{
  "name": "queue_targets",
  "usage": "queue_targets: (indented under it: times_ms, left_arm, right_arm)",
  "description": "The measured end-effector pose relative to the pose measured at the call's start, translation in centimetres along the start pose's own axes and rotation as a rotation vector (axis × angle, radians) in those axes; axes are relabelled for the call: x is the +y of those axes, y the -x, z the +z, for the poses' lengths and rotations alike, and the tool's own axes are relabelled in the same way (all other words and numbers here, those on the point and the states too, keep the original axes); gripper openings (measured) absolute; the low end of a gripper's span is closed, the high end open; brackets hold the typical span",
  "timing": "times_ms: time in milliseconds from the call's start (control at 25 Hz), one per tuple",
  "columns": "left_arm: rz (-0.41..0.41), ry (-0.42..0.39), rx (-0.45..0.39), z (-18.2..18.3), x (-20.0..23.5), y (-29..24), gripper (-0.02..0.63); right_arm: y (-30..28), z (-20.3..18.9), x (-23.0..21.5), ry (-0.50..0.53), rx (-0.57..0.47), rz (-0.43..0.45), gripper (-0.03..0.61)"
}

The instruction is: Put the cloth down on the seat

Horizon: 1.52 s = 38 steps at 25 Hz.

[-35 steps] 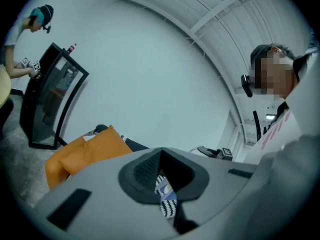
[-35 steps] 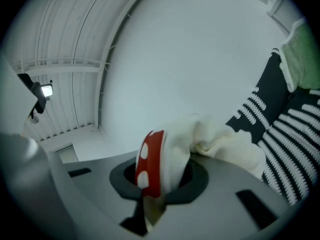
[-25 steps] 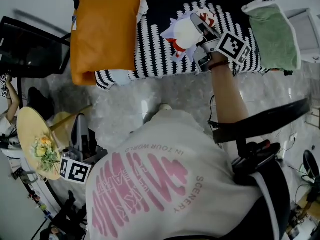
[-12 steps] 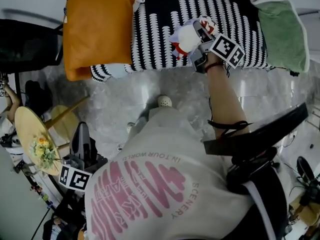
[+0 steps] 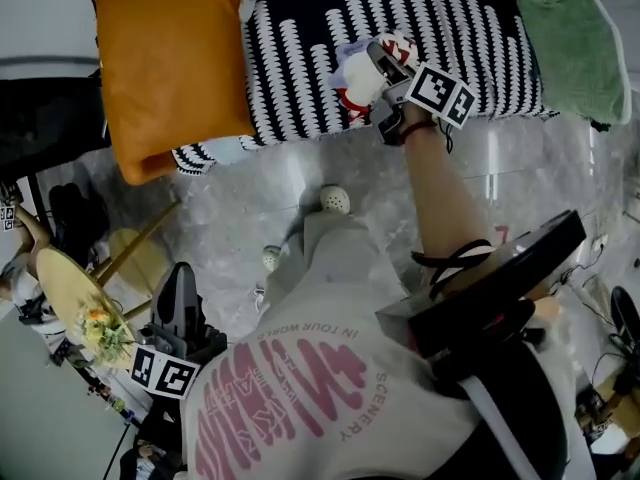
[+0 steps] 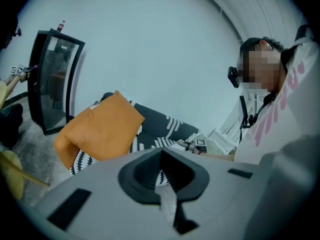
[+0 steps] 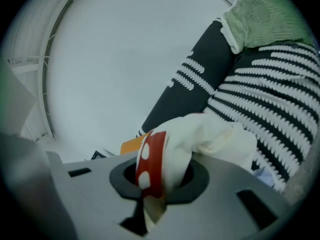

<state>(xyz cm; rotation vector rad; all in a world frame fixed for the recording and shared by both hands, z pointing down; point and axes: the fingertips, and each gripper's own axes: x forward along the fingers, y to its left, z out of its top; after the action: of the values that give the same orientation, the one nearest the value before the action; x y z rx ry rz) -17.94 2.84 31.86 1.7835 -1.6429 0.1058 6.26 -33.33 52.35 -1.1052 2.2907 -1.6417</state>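
**Head view: cloth (image 5: pixel 355 78) at the seat (image 5: pixel 300 58), not yet let go**

Head view shows the right gripper (image 5: pixel 375 60) reaching out over the front part of the black-and-white striped seat, between the orange cushion (image 5: pixel 165 58) on one side and the green cushion (image 5: pixel 565 38) on the other. The white cloth with its red, white-spotted patch is bunched at the tips of that gripper, near the front edge of the seat. Right gripper view confirms the hold: the 2 jaws are pinched on the cloth, which bulges out above them, with the striped cover close behind and below. Whether any fold already touches the cover cannot be told from these views.

The left gripper (image 5: pixel 183 278) hangs low beside the person, well apart from the seat and above the floor. In the left gripper view its jaws stand a little apart with nothing between them, and the striped cover shows through the gap.

As a judgement, the carrying part looks nearly done: the cloth is at the right place. Left to do are 3 things: settle it onto the cover, spread the jaws, and draw the right gripper back without dragging the cloth off the front edge.
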Motion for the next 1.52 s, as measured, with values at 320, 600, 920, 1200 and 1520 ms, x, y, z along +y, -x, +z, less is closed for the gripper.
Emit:
queue_targets:
  times_ms: [320, 600, 920, 1200, 1520]
  left_arm:
    - [-0.023, -0.006, 0.040, -1.0, 0.4, -0.4, 0.009]
    - [0.016, 0.040, 0.074, -2.0, 2.1, -0.5, 0.009]
    - [0.067, 0.104, 0.092, -3.3, 3.7, -1.9, 0.009]
    - [0.045, 0.097, 0.103, -3.1, 3.0, -2.1, 0.009]
    - [0.068, 0.006, 0.193, -4.7, 3.6, -2.5, 0.009]
  right_arm:
    - [-3.1, -0.7, -1.6, 0.125, 0.073, -0.034, 0.052]
    - [-3.6, -5.7, -8.0, 0.259, 0.251, -0.249, 0.053]
    - [-2.9, -9.0, -16.2, 0.133, 0.369, -0.501, 0.052]
    - [-2.9, -11.2, -18.3, 0.212, 0.489, -0.573, 0.052]
    - [-4.4, -13.0, -19.5, 0.237, 0.525, -0.580, 0.054]
